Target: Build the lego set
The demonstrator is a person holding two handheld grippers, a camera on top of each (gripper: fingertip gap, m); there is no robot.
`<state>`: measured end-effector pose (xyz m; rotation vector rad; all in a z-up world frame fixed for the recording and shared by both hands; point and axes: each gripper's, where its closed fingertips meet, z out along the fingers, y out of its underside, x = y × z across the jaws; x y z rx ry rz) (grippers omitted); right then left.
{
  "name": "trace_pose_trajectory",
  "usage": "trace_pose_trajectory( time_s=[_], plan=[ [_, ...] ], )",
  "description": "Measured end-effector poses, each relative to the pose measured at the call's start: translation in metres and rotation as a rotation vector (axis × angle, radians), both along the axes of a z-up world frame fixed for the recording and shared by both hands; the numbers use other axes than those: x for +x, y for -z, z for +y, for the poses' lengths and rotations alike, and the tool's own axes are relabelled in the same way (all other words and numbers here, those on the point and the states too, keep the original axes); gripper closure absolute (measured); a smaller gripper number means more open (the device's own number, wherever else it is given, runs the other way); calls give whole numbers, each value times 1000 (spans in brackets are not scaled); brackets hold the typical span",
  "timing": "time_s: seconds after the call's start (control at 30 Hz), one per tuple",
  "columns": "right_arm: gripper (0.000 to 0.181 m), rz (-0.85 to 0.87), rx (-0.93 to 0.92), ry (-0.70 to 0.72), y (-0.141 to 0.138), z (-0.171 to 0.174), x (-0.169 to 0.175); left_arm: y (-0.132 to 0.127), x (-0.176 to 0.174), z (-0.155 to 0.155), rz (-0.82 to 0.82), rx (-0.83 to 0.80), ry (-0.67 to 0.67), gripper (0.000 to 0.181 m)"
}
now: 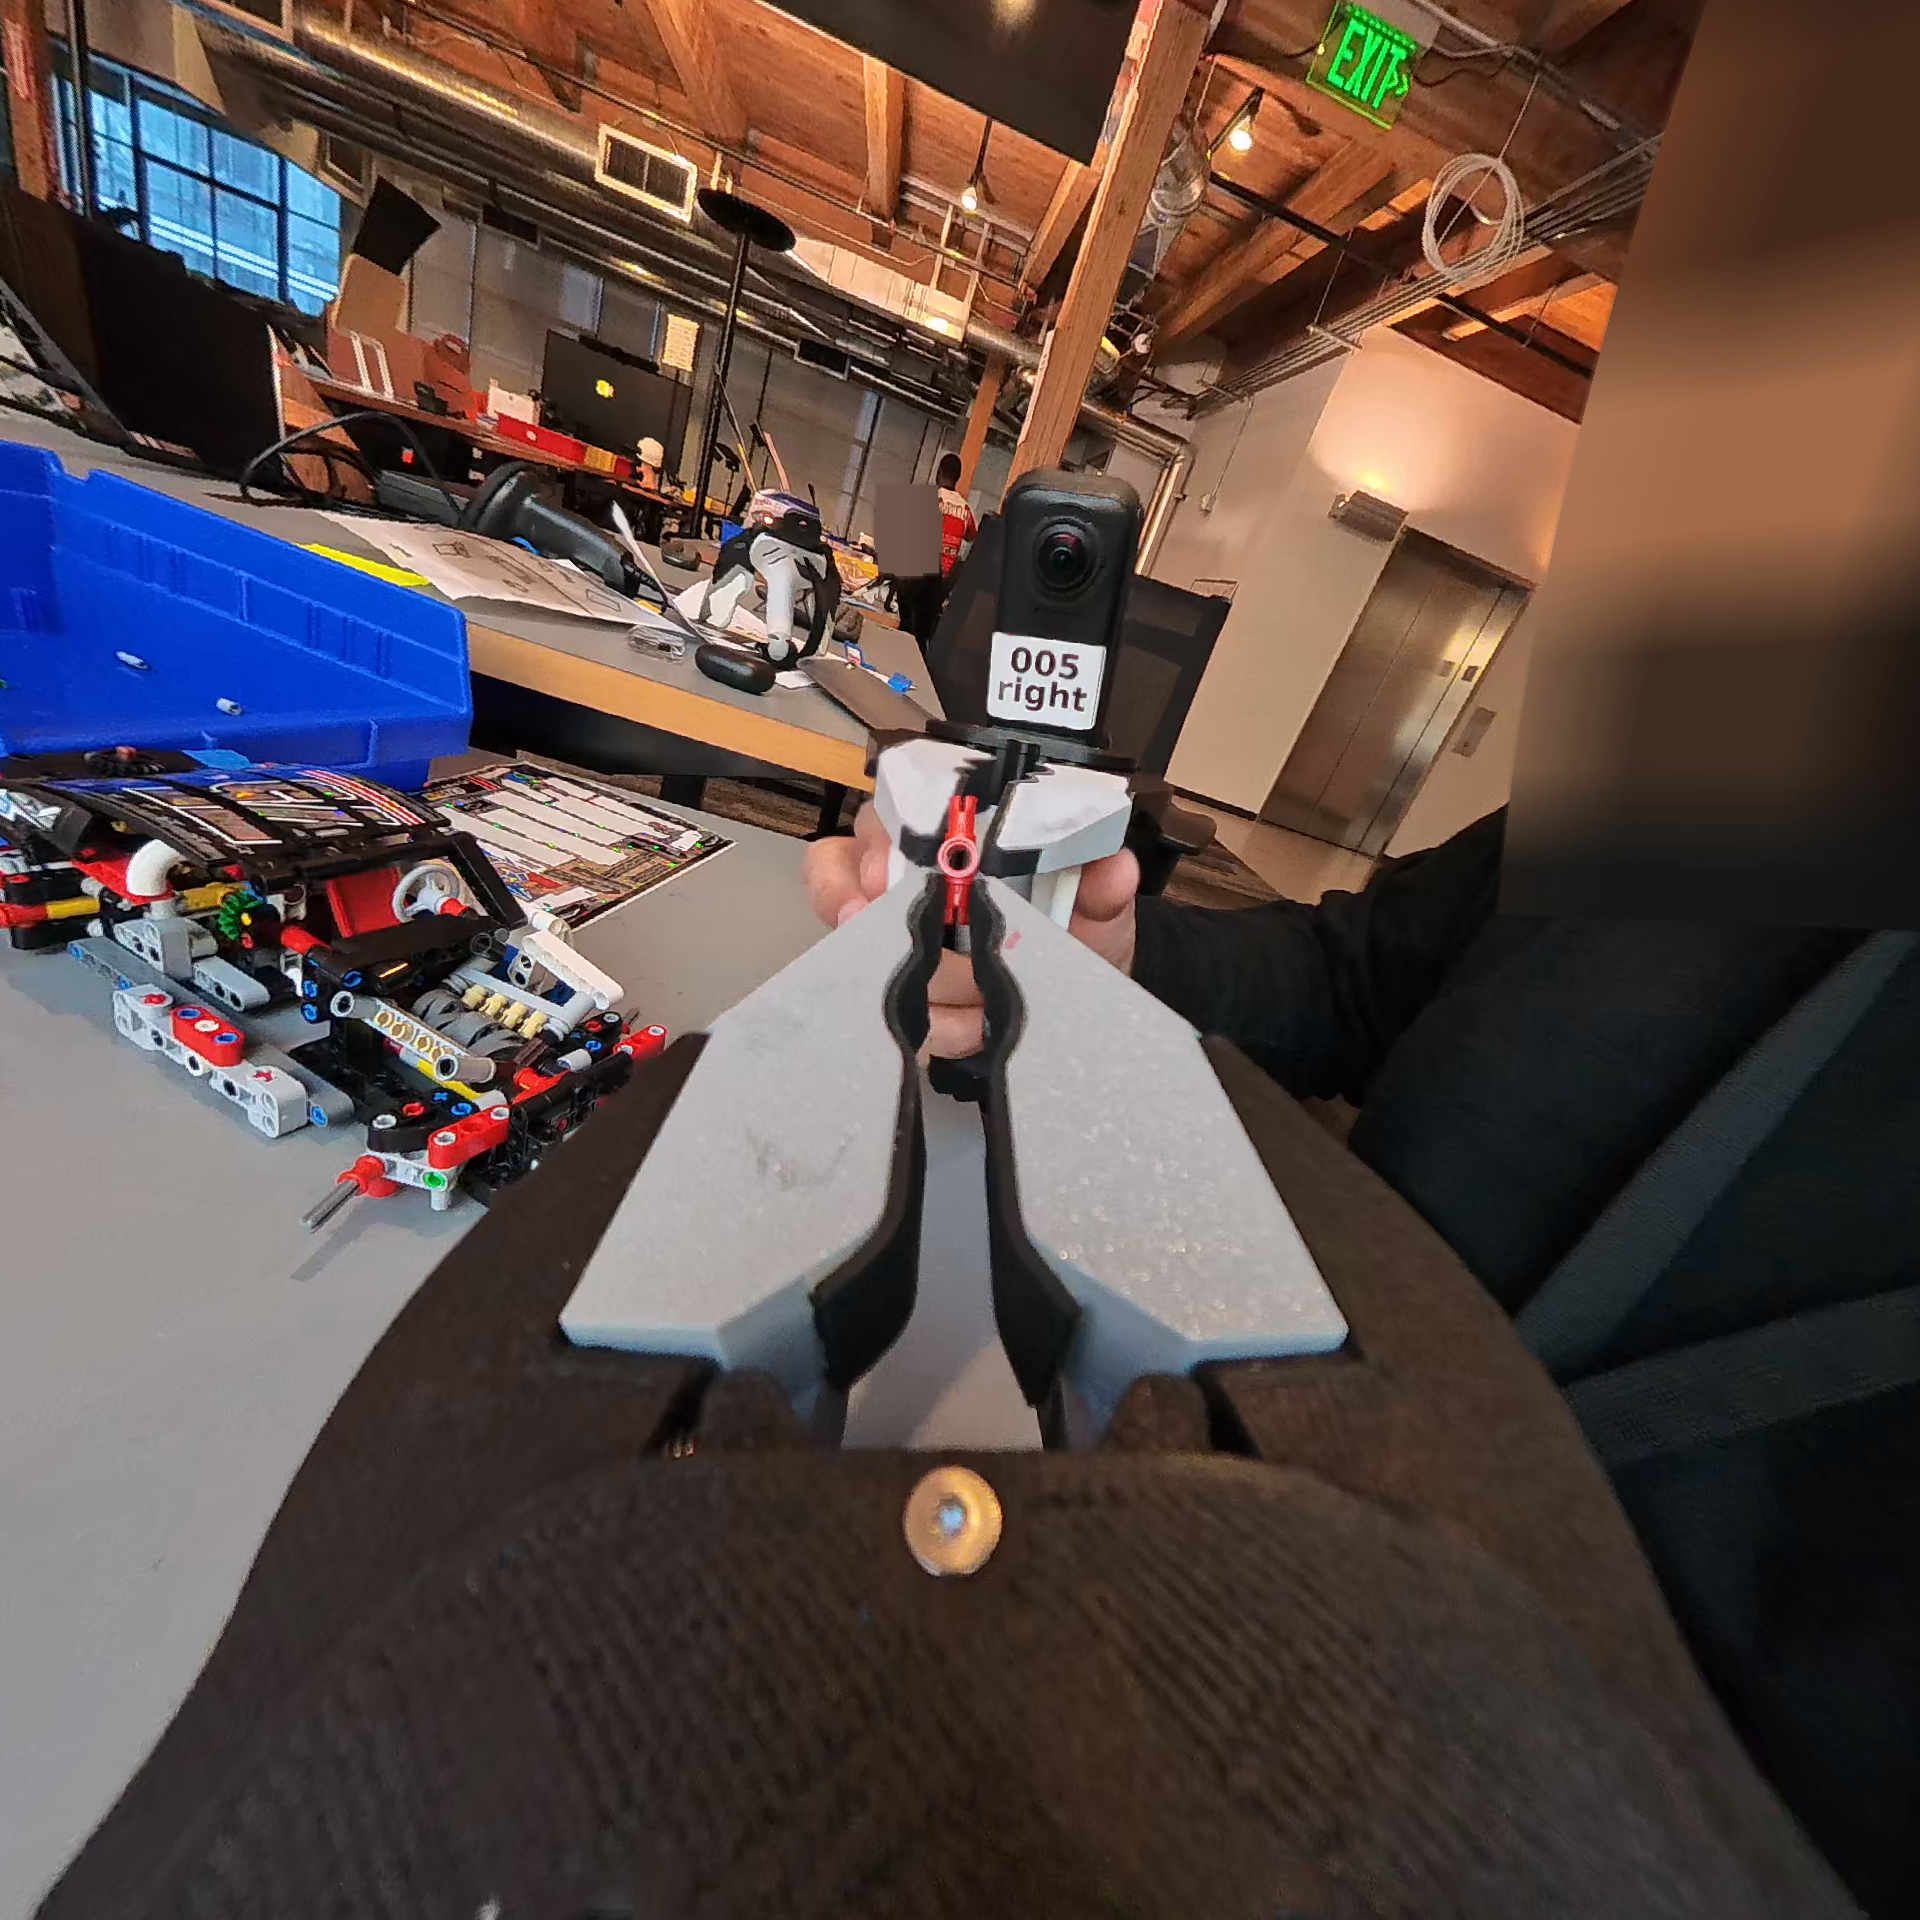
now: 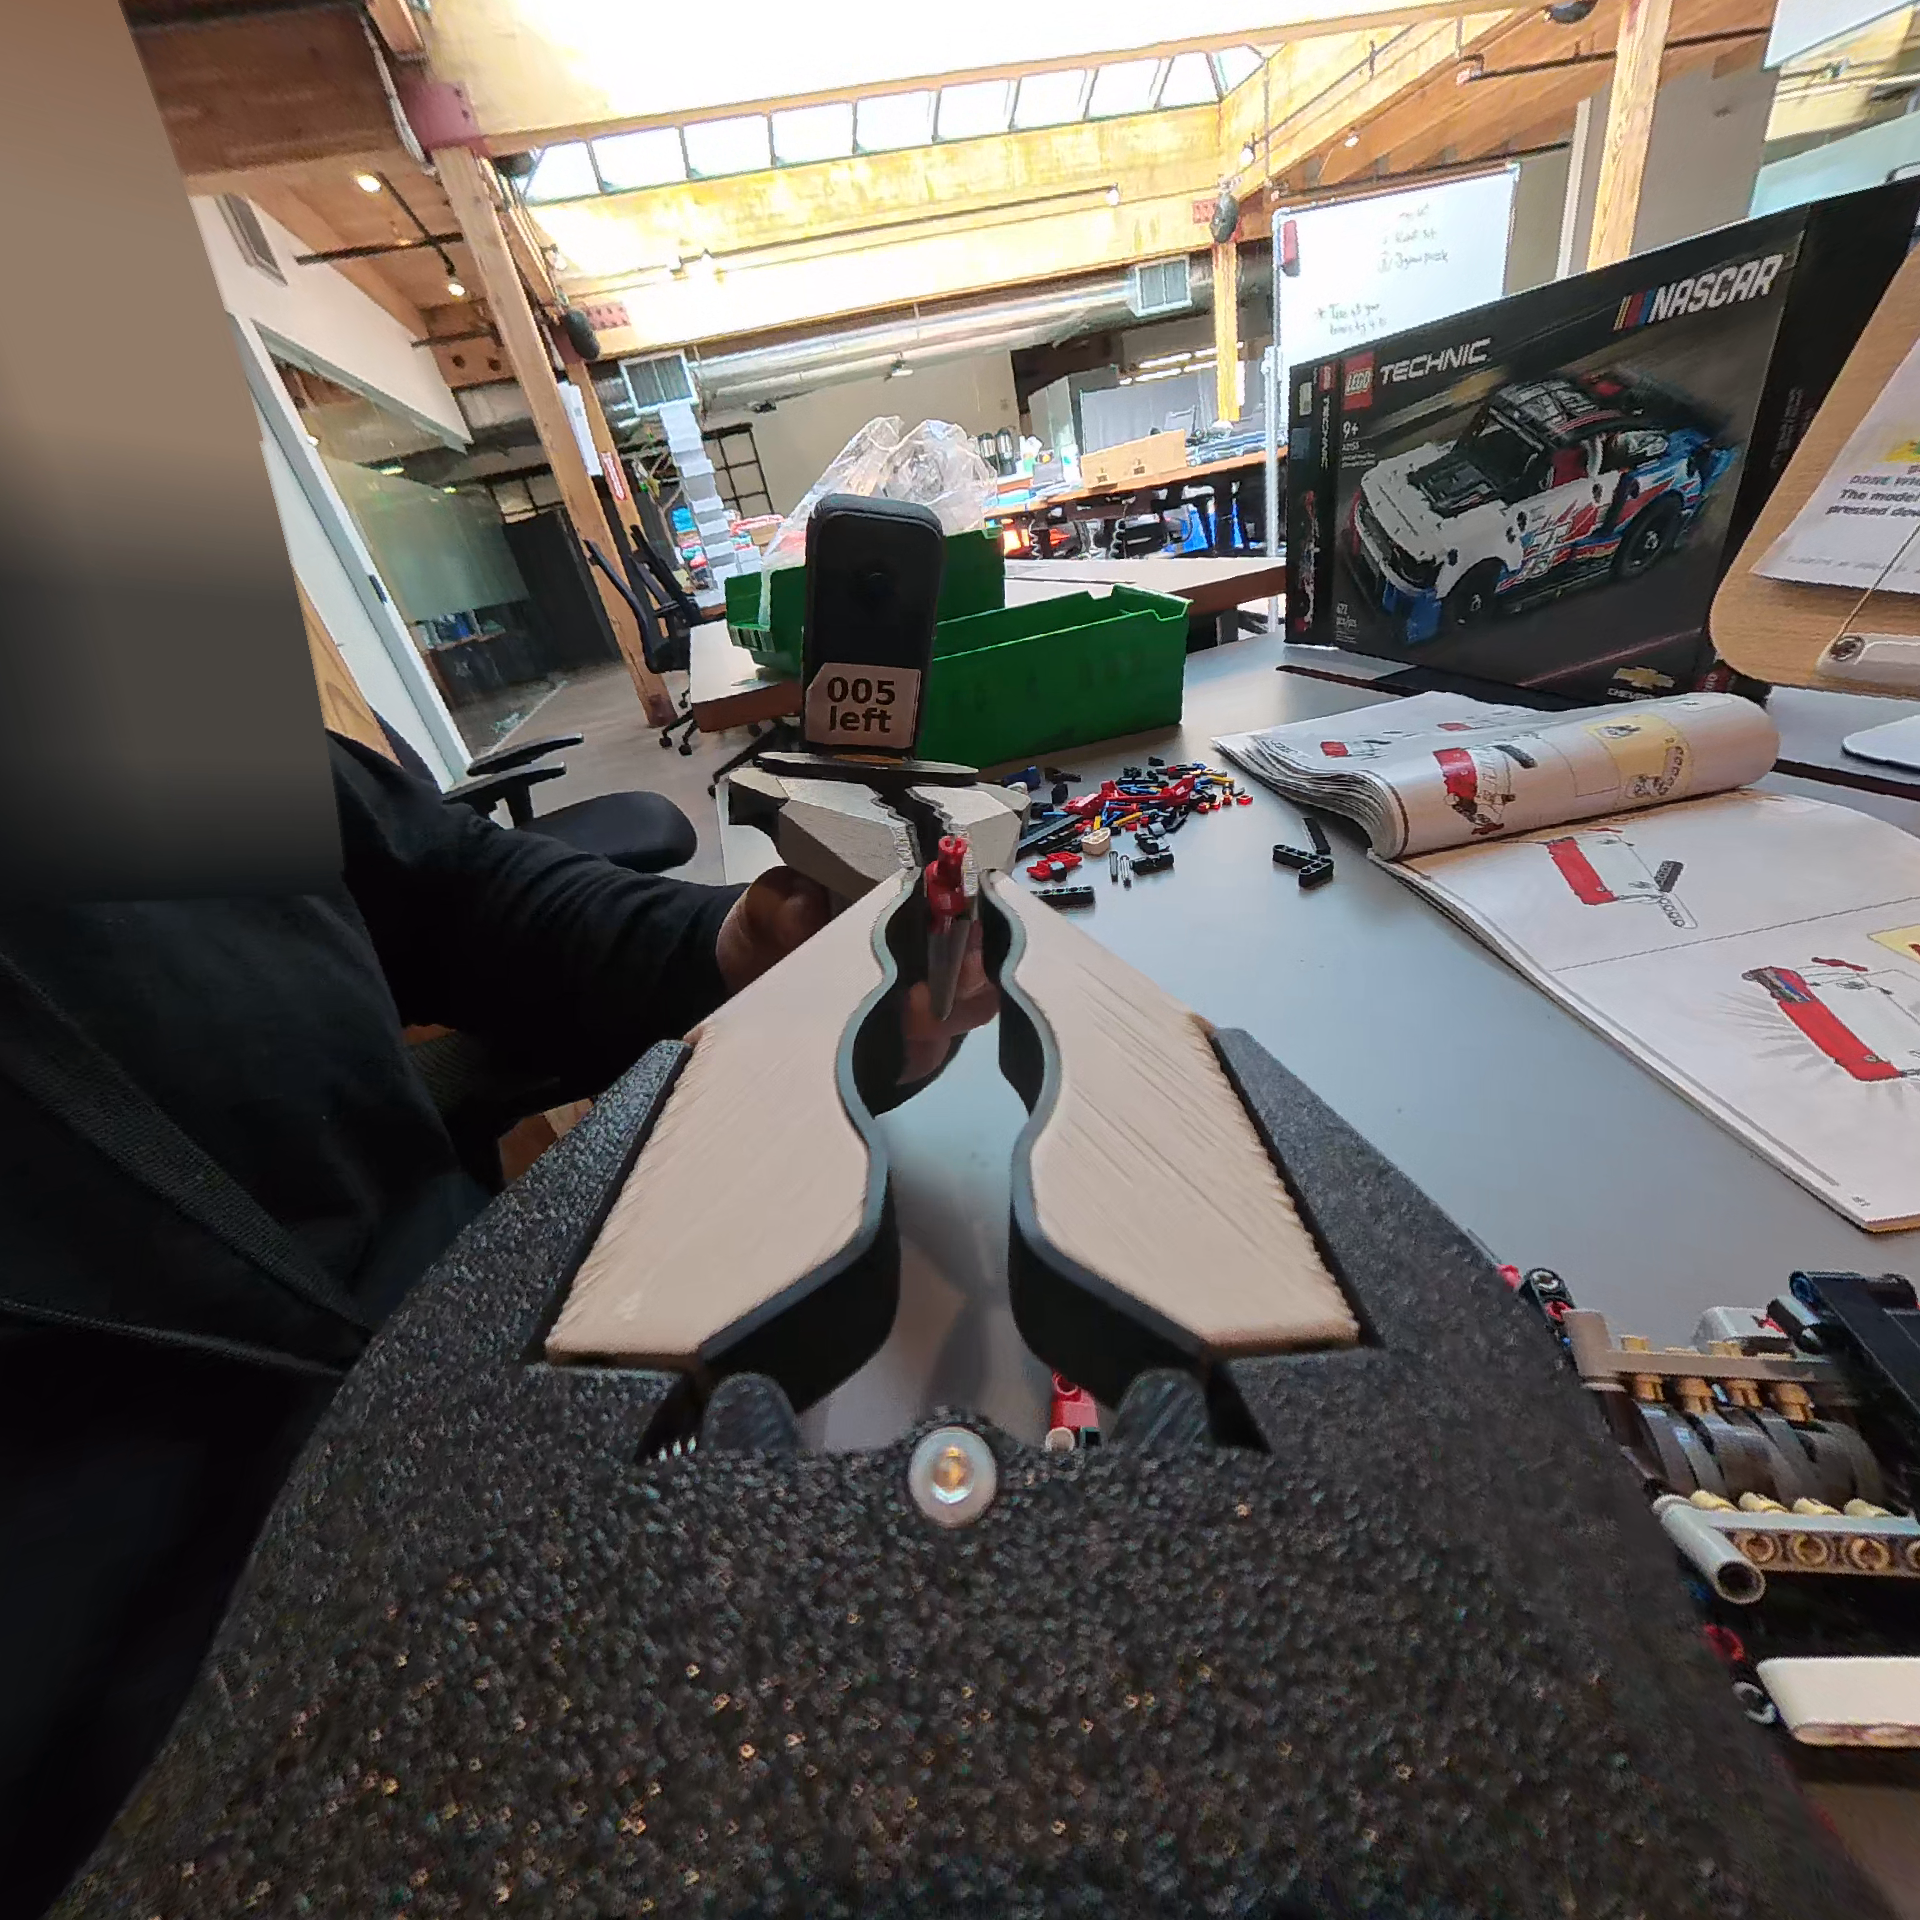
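My left tongs [image 1: 956, 894] and right tongs [image 2: 948, 883] met tip to tip above the bench [image 1: 156, 1351], both clenched on one small red connector piece [image 1: 957, 857]. Part-built lego car [image 1: 312, 966] sat at left on the bench.

Two hand-held grippers up here, the left hand-held gripper [image 1: 954, 914] and the right hand-held gripper [image 2: 951, 883], nose to nose. One small red piece [image 1: 956, 862] between them. One part-built car [image 1: 312, 966] on the worktop [image 1: 156, 1351]. One blue bin [image 1: 229, 634]. Across the way, two green bins [image 2: 1049, 665], one boxed set [image 2: 1538, 468], one open instruction booklet [image 2: 1662, 935], and one scattered pile of loose pieces [image 2: 1132, 810], far too many to count.
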<state>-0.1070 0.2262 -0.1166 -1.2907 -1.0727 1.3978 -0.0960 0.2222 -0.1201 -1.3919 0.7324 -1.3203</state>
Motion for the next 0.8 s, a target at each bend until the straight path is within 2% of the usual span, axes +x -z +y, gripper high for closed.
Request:
trace_pose_trajectory(
  time_s=[0.17, 0.27, 0.43, 0.57, 0.67, 0.8],
  plan=[
    [174, 7, 23, 9, 0, 1, 0, 1, 1, 1, -15, -37, 20, 180],
    [174, -15, 41, 25, 5, 3, 3, 8, 3, 4, 56, -57, 30, 179],
    [174, -129, 42, 135, 30, 20, 26, 45, -4, 21, 385, -46, 40, 148],
    [174, -257, 31, 244, 65, 31, 51, 96, -8, 37, 705, 23, 73, 140],
    [174, -288, 36, 283, 73, 28, 64, 124, -4, 36, 839, 28, 170, 133],
    [174, -329, 71, 335, 79, 27, 75, 138, -4, 33, 950, 53, 246, 125]
  ],
)
